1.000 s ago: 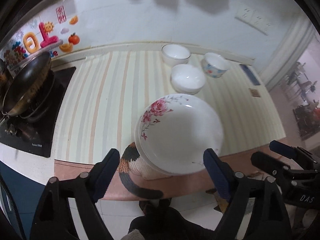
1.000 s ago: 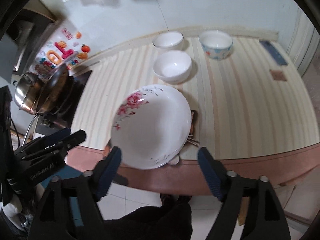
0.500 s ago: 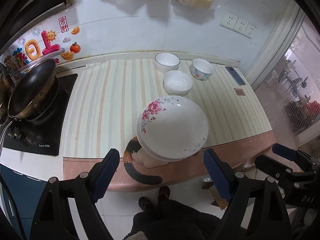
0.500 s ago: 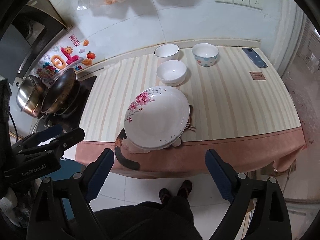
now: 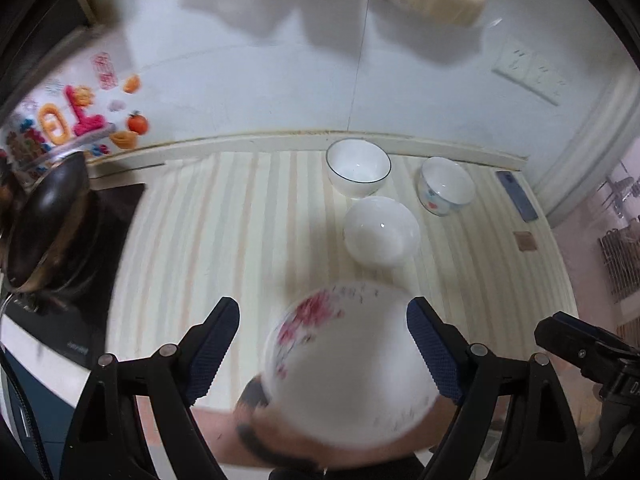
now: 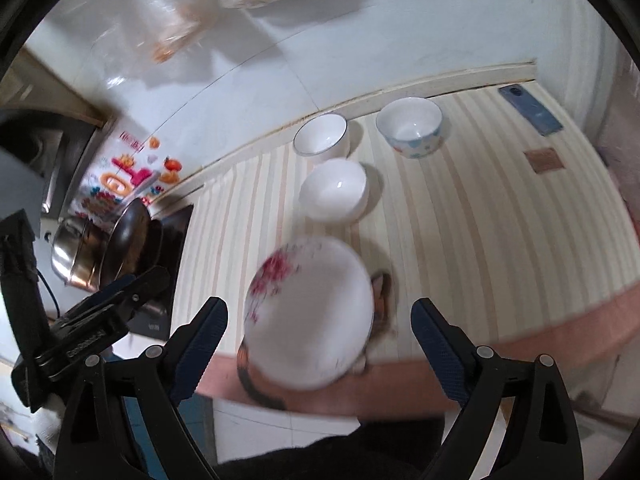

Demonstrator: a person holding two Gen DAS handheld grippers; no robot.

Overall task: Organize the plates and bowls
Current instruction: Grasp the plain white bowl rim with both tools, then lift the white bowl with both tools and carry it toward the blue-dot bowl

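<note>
Striped counter (image 5: 224, 240) left bare; three bowls (image 5: 382, 230) crowd back right.

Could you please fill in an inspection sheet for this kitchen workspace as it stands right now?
Surface: striped counter cloth with a pink front edge.
Job's things: flowered plate at the front edge, on top of a stack; plain white bowl behind it; dark-rimmed bowl and patterned bowl by the wall, each standing apart.
Clutter: phone and a small brown square at the far right.
Grippers: left tongs and right tongs both open, empty, above the plate.
Cables: one dark cable beside the pot.
Surroundings: wok on a black stove, stickers and sockets on the tiled wall.
</note>
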